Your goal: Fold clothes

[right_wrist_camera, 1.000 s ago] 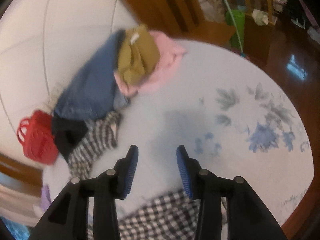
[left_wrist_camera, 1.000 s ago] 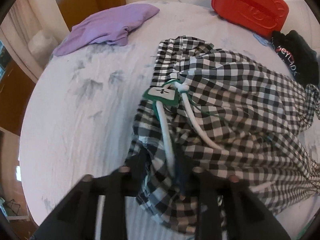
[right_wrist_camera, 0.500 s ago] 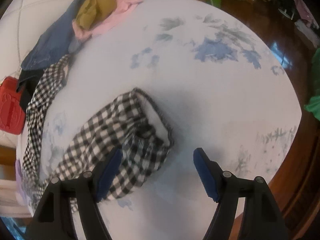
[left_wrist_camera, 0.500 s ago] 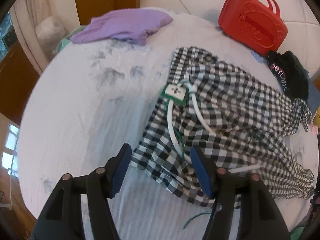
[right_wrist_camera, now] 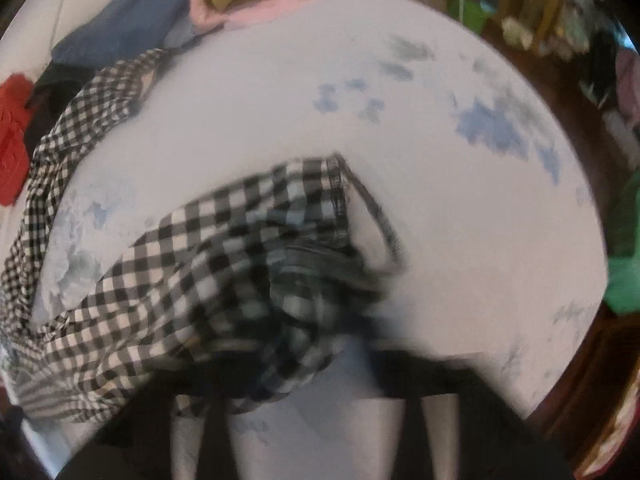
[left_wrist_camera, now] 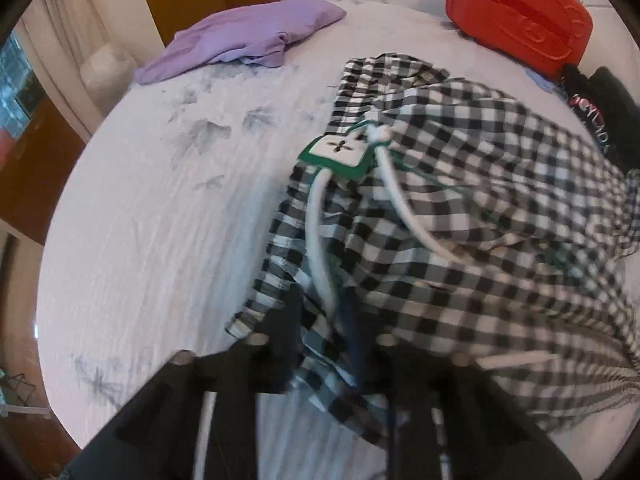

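Checked garment [left_wrist_camera: 472, 216] lies spread on the tabletop [left_wrist_camera: 160, 240], just beside the red bag [left_wrist_camera: 516, 12]. Left tongs [left_wrist_camera: 320, 344] are clamped on its waistband edge near the white drawstring [left_wrist_camera: 320, 240]; right tongs [right_wrist_camera: 304, 376] are clamped on its hem, apparently to lift both ends for a fold.

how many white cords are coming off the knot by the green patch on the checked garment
2. One white cord runs from under the green patch down toward the left tool; the other white cord curves right across the checked garment. More may be hidden in folds.
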Demonstrator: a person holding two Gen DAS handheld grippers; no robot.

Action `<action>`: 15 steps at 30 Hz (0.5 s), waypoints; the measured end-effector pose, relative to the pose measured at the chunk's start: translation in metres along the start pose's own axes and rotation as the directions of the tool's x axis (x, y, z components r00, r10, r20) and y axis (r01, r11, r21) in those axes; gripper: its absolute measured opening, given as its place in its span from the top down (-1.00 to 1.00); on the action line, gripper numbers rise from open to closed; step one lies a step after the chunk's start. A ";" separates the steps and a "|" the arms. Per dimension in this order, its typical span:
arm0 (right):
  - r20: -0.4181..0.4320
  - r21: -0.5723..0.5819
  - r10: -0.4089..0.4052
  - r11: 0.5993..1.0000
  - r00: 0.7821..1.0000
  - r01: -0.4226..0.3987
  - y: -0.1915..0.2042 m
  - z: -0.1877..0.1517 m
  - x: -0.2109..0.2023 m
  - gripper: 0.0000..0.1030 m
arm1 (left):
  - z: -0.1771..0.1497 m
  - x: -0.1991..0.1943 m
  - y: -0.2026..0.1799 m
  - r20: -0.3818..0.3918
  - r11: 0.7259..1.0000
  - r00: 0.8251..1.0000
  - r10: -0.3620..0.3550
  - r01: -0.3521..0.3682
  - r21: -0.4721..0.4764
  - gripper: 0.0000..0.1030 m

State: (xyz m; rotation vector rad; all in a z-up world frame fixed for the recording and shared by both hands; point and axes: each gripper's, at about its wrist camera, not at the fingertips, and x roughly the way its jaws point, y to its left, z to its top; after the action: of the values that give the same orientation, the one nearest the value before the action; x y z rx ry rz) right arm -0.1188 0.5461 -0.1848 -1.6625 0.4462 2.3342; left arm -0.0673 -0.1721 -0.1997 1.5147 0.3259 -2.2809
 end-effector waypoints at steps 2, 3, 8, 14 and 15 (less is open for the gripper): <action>0.064 -0.002 0.023 1.000 0.998 -0.023 -0.001 0.008 -0.024 0.95 | 0.002 -0.015 0.007 0.026 1.000 1.000 -0.004 0.004 -0.018 0.75; 0.095 0.006 0.034 0.999 0.995 -0.034 -0.005 0.011 -0.038 0.95 | 0.002 -0.024 0.011 0.034 1.000 0.999 -0.011 0.012 -0.020 0.75; 0.156 0.057 0.060 0.996 0.986 -0.069 -0.035 0.024 -0.081 0.95 | -0.004 -0.044 0.022 -0.001 1.000 1.000 -0.026 0.026 0.018 0.75; 0.081 0.076 0.007 0.997 0.997 -0.014 -0.050 0.026 -0.048 0.09 | -0.014 -0.020 0.013 -0.063 0.999 0.998 -0.020 0.023 0.037 0.75; 0.084 0.091 0.028 0.995 0.996 -0.035 -0.052 0.024 -0.047 0.08 | -0.013 -0.023 0.013 -0.061 0.999 0.998 -0.032 0.034 0.040 0.74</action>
State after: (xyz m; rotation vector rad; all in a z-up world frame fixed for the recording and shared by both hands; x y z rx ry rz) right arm -0.1055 0.6027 -0.1386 -1.5221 0.5591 2.3560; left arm -0.0424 -0.1742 -0.1834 1.6125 0.3248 -2.2842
